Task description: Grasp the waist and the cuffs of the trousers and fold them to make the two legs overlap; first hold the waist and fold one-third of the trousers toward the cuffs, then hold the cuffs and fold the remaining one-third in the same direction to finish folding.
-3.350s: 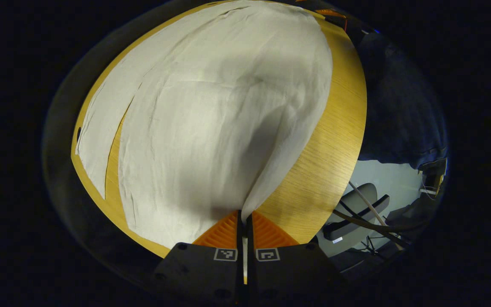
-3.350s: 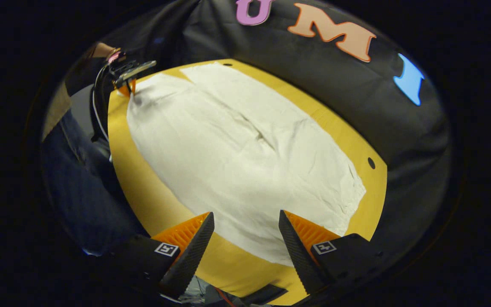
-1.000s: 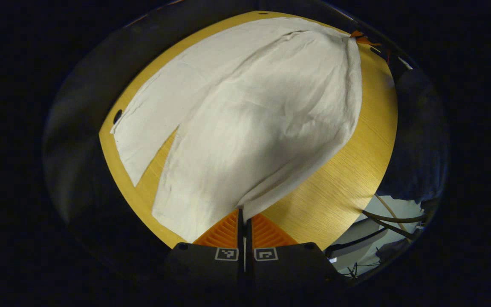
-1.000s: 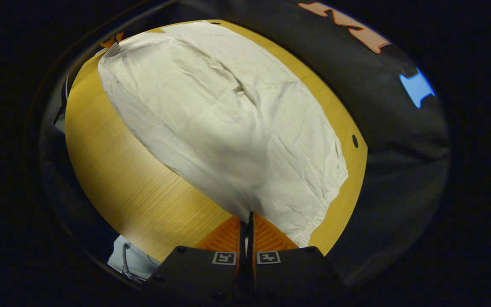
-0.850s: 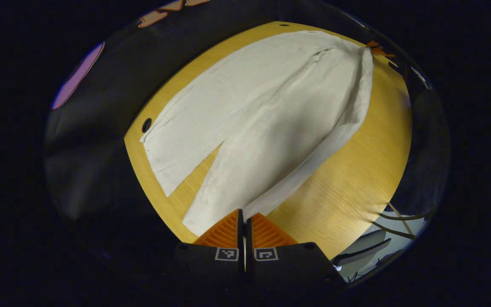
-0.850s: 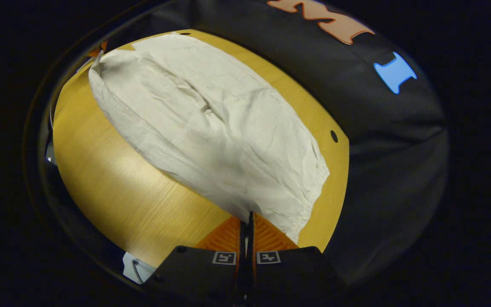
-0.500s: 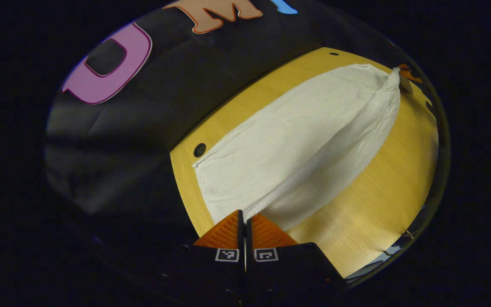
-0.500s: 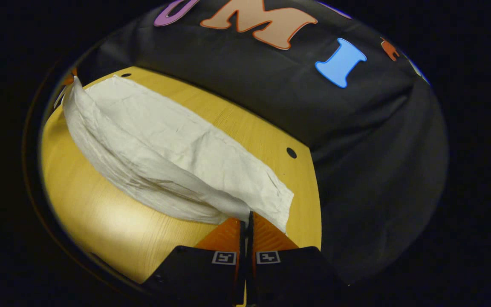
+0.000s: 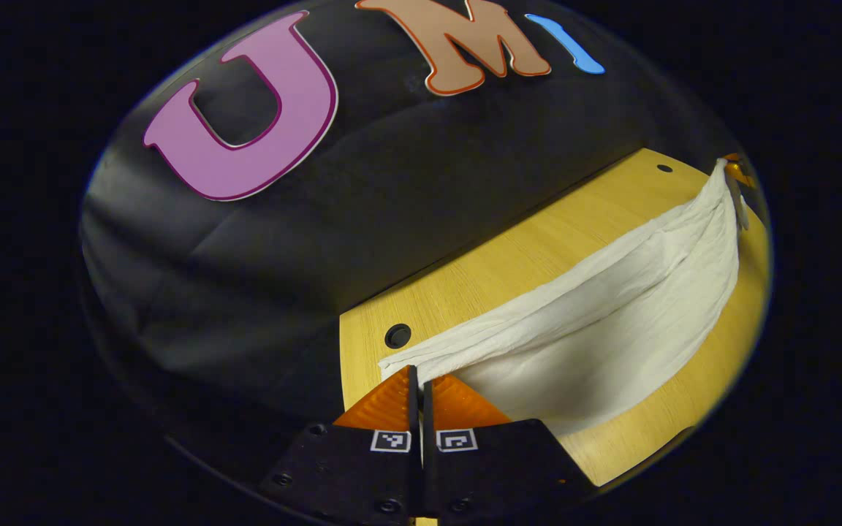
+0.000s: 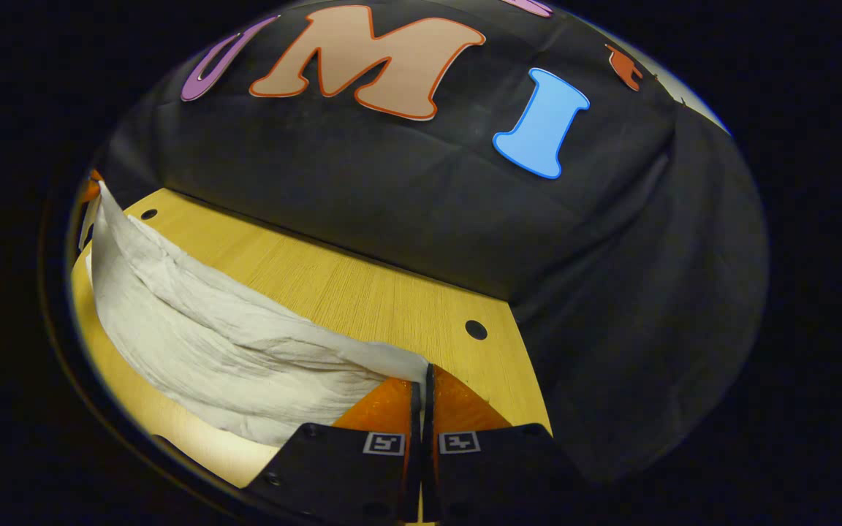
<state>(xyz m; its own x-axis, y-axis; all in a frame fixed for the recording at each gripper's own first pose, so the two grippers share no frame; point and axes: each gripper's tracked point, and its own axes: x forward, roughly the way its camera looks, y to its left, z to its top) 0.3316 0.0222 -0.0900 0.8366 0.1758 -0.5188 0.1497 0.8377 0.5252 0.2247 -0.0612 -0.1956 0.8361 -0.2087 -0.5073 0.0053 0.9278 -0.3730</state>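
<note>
Near leg swung up and across, towards far leg.
Both fingers clamped on cream linen trousers [image 9: 611,307]: left gripper [image 9: 416,383] at 6 o'clock, right gripper [image 10: 422,383] likewise; cloth now hanging above yellow wooden worktop [image 9: 509,259].

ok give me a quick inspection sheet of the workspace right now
surface: wooden table with small round holes
job's things: pale trousers lifted along one edge, sagging between the grippers
clutter: nothing seen
grippers: left gripper and right gripper each shut on trousers edge; other gripper at far end
cables: nothing seen
surroundings: black cloth booth wall behind table
</note>
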